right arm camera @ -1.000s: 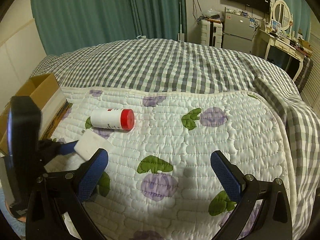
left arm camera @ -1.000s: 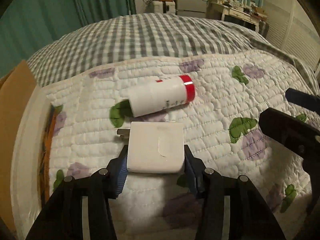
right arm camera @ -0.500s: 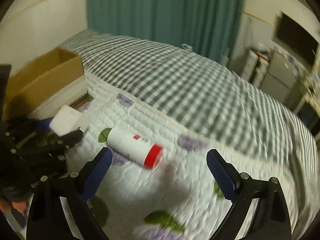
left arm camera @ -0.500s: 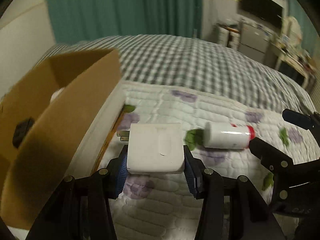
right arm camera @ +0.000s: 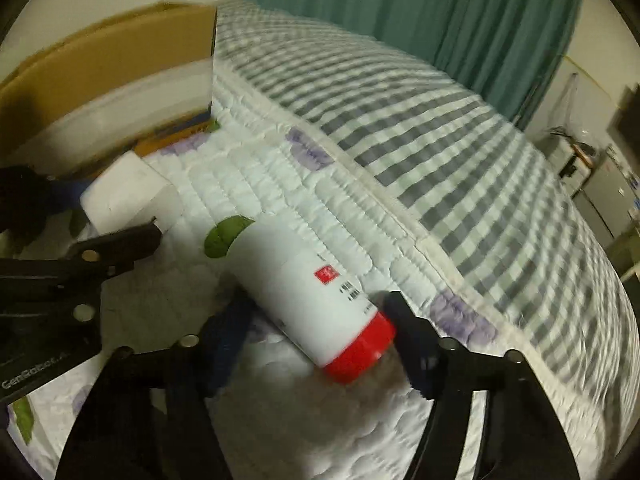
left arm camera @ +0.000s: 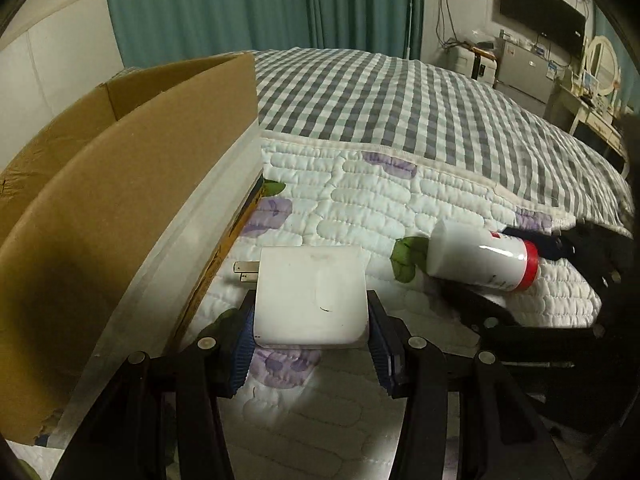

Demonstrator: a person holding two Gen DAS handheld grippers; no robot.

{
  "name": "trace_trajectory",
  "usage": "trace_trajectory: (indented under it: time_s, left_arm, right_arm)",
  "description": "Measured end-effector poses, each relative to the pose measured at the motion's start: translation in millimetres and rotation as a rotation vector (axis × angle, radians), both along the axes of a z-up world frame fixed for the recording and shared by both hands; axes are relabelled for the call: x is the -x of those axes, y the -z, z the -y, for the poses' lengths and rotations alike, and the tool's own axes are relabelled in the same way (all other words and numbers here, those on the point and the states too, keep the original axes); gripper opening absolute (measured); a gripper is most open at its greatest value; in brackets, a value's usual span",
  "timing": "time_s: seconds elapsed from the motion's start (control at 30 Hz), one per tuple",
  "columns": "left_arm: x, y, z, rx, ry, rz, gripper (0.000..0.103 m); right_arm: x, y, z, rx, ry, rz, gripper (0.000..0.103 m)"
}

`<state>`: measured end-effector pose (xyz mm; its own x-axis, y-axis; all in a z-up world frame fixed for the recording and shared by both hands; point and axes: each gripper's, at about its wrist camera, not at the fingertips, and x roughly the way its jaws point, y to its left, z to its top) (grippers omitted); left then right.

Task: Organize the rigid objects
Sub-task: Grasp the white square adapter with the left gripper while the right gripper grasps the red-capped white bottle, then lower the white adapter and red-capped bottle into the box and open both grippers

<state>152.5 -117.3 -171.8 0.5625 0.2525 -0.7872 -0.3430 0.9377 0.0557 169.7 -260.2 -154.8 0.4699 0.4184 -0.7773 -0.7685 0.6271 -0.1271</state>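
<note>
Here, left wrist view: left gripper (left arm camera: 311, 334) clamped on white charger (left arm camera: 310, 294), prongs toward cardboard box (left arm camera: 120, 184), likely for dropping in.

Right wrist view: right gripper (right arm camera: 316, 334) closing around red-capped bottle (right arm camera: 308, 292) lying on quilted bed (right arm camera: 280, 184); contact unclear. Teal curtains (right arm camera: 460, 20) behind.

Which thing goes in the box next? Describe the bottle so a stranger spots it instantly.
On the floral quilt beside the cardboard box lies a white bottle, between the closing right tool fingers. Unlike the square white charger, it is round with a red cap.
</note>
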Motion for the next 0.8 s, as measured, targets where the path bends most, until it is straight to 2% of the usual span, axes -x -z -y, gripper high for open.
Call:
trace_trajectory:
  time_s: [0.03,0.2,0.33,0.6,0.8]
  left_arm:
    - [1.1,-0.8,-0.9,0.001,0.001,-0.001,0.05]
    - [11.0,-8.1,2.2,-0.005,0.022,0.001,0.05]
    - [20.8,-16.5,7.6,0.016,0.057,0.002,0.05]
    - [40.0,-40.0,10.4,0.044,0.11,0.019,0.05]
    - [58.1,-64.4,8.2,0.057,0.159,0.05,0.05]
  right_arm:
    - [4.1,-1.1,4.7,-0.02,0.01,-0.021,0.051]
    - [29.7,-7.7,16.7,-0.019,0.095,-0.02,0.041]
    - [53.2,-17.0,24.1,-0.01,0.149,-0.023,0.04]
    - [91.6,-47.8,45.9,-0.114,0.243,-0.044,0.036]
    - [114.8,-65.3,47.9,-0.146,0.295,-0.052,0.036]
